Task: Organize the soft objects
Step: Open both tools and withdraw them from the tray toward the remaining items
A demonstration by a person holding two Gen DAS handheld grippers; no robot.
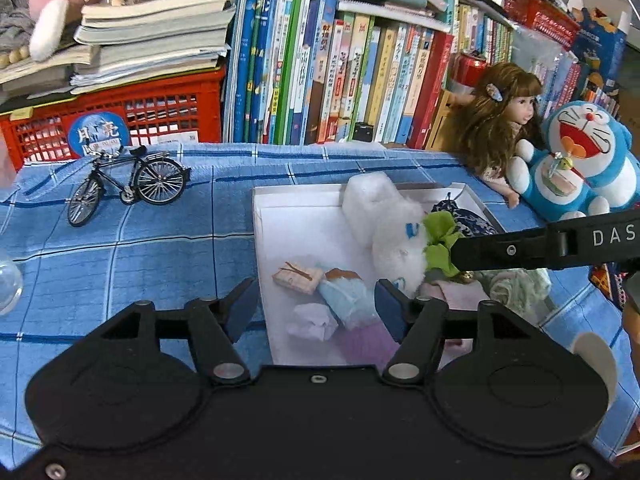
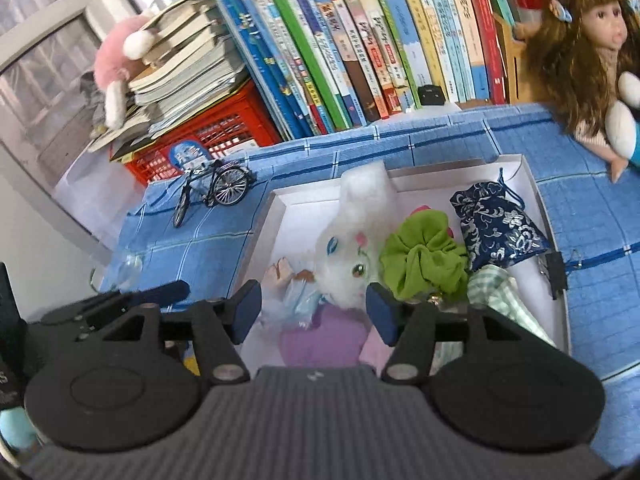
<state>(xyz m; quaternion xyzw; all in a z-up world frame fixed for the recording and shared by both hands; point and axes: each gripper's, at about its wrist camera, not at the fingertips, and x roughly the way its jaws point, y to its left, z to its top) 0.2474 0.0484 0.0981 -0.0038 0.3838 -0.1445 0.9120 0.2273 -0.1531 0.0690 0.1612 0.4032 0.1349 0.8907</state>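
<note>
**Both grippers open above a box of soft things**

Nearest, the left gripper (image 1: 316, 306) hangs over the near end of a white box (image 1: 264, 248), its blue-padded jaws spread apart with nothing pressed between them. Seen through the gap are a small lilac bundle (image 1: 312, 322), a pale blue fabric piece (image 1: 346, 296) and a tiny tan parcel (image 1: 296, 278) lying on the box floor. The right gripper (image 2: 314, 308) likewise stands with its jaws parted and empty, just over a purple cloth (image 2: 324, 338) at the near edge of the box. One of its black fingers (image 1: 520, 246) reaches into the left wrist view from the right, its tip beside the green scrunchie (image 2: 424, 264).

Further in, a white plush cat (image 2: 348, 264) lies in the middle of the box, touching the scrunchie on its right. A green checked cloth (image 2: 504, 300) sits at the right side, and a navy brocade pouch (image 2: 496, 224) lies behind it near the far right corner.

Beyond the box, on the blue checked tablecloth (image 1: 160, 248), a miniature bicycle (image 1: 128, 184) stands at the left. A long-haired doll (image 1: 500, 120) and a blue plush toy (image 1: 580, 160) sit at the right. Behind them, books (image 1: 340, 68) line the back, with a red crate (image 1: 120, 116) under a stack of papers.
</note>
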